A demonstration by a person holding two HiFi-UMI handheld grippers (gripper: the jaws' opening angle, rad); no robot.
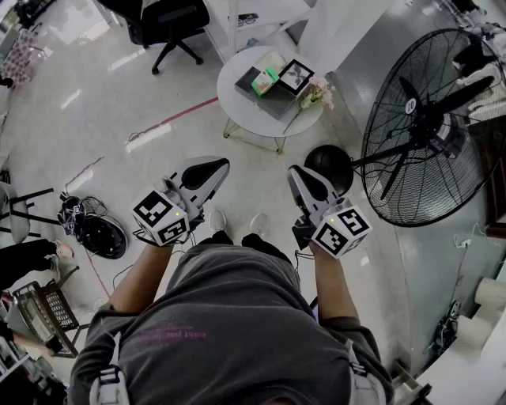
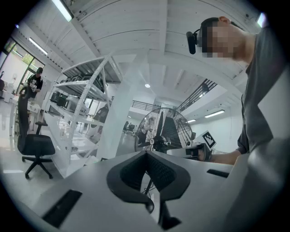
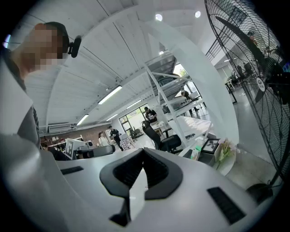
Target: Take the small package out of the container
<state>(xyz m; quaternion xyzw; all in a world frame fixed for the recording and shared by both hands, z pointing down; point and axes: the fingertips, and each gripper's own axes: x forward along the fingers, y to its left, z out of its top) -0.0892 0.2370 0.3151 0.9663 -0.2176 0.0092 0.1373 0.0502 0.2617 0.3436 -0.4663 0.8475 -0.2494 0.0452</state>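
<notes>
A small green package (image 1: 264, 81) lies in a grey container (image 1: 274, 101) on a round white table (image 1: 237, 107) ahead of me. In the right gripper view the same package (image 3: 195, 153) shows small at the right. Both grippers hang at waist height, well short of the table. My left gripper (image 1: 212, 168) has its jaws together with nothing between them, and its tips (image 2: 146, 154) point towards the fan. My right gripper (image 1: 303, 176) is likewise shut and empty, its tips (image 3: 144, 152) aimed past the table.
A framed picture (image 1: 296, 75) and flowers (image 1: 314, 96) share the table. A large standing fan (image 1: 431, 126) with a black base (image 1: 328, 164) stands to the right. An office chair (image 1: 170, 24) is beyond the table, and a black bag (image 1: 99, 235) lies on the floor at left.
</notes>
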